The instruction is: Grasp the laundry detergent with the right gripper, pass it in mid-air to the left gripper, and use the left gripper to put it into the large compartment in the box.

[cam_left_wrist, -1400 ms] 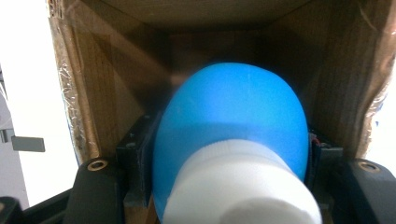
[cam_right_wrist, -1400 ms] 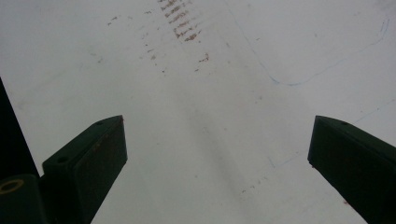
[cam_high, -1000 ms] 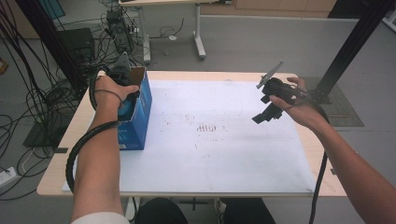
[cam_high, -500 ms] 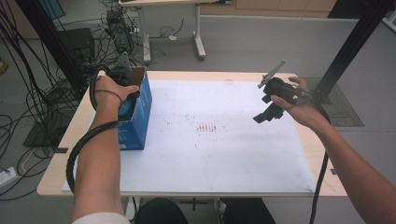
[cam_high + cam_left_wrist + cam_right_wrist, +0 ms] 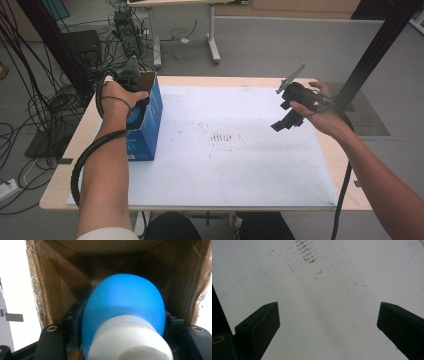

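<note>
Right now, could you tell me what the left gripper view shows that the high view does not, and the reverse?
The left gripper view looks inside the cardboard box: a blue bottle with a white cap sits clamped between the left gripper's black jaws. The high view adds the box's blue outside, the white mat, the left hand and the right gripper, held above the mat. Both show the open box at the table's left.

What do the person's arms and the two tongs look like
Both forearms are bare; a white sleeve edge shows at the left upper arm. The left tongs carry a grey plate on top and trail a thick black cable. The right tongs are black, with blocky flat-faced jaws and a black cable.
</note>
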A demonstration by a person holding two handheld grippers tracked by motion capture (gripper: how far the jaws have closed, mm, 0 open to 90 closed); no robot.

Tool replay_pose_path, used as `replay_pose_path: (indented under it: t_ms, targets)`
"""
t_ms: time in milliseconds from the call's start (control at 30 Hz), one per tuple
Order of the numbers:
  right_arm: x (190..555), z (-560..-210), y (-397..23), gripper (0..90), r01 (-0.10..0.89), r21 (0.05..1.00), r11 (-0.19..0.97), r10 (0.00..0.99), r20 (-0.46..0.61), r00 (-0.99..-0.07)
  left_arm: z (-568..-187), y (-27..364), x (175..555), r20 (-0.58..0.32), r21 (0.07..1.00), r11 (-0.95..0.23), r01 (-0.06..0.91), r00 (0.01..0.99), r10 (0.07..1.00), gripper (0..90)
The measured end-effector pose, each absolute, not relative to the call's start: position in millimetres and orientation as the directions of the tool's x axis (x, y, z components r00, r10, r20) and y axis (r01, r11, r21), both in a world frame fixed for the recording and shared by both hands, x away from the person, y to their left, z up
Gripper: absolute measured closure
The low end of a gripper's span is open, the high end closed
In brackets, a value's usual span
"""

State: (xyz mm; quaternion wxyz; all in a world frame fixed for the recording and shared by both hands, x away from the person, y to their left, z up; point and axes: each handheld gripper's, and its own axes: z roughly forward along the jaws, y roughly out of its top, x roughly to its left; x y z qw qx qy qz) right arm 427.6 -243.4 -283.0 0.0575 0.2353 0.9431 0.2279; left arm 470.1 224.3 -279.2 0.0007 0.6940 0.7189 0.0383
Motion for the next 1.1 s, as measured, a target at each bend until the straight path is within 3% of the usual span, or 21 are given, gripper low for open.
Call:
replay_pose_path:
  t_ms: [1100]
  targets:
    - [426.3, -279.4, -244.3, 4.6, 0.414, 0.452, 0.79, 0.467, -0.006, -0.884, -279.2, 224.4, 469.4, 0.049, 0.057, 0.037, 0.998, -0.04, 0.998, 35.5]
